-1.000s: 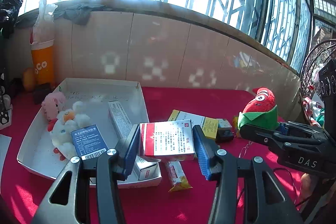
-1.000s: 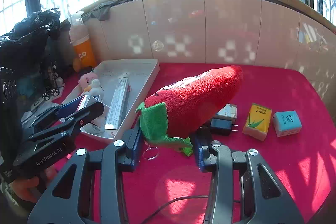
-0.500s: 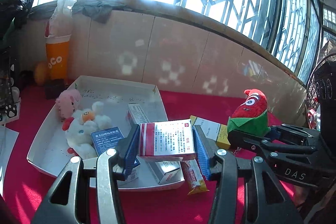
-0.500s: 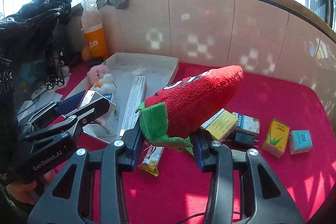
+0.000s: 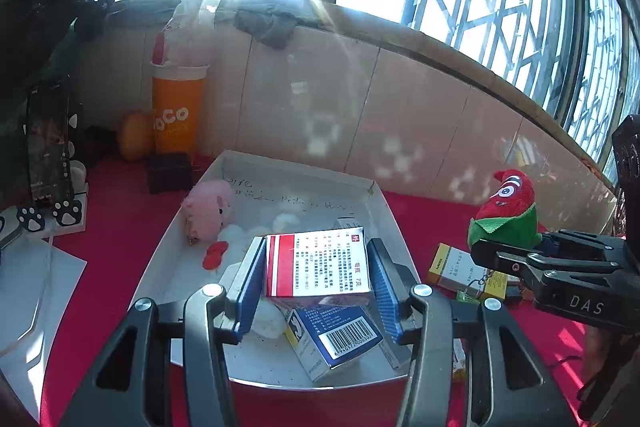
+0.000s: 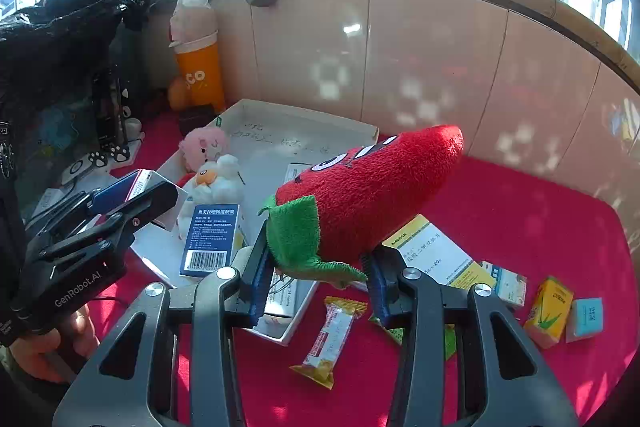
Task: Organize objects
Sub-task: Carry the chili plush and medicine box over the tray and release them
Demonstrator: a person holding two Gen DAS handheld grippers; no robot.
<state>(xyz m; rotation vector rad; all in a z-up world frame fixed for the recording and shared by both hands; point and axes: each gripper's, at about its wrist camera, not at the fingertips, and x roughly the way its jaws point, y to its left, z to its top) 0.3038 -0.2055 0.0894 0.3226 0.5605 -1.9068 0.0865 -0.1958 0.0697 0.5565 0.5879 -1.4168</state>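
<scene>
The left gripper (image 5: 316, 277) is clamped on a red-and-white box (image 5: 318, 261), its blue pads pressed to the box's two short ends, so the box's long axis runs straight across from pad to pad, printed face up, above the near end of the white tray (image 5: 382, 203). The right gripper (image 6: 316, 277) is clamped on the green-collared base of a red plush toy (image 6: 372, 195), whose long axis slants up and to the right, its rounded tip aimed at the tiled wall (image 6: 432, 59) and its face side turned upward; it hangs over the tray's near right corner and the red cloth (image 6: 520, 219). In the tray lie two soft toys, one pink (image 6: 202, 147) and one white (image 6: 218, 181), and a blue box with a barcode (image 6: 210, 239), plus one long white box partly hidden under the plush. Loose on the cloth sit one yellow-and-white box (image 6: 432, 251), one small white box (image 6: 508, 285), one yellow carton (image 6: 550, 311), one pale blue box (image 6: 586, 319) and one snack bar in a wrapper (image 6: 330, 341). One orange cup (image 6: 200, 75) stands by the wall.
</scene>
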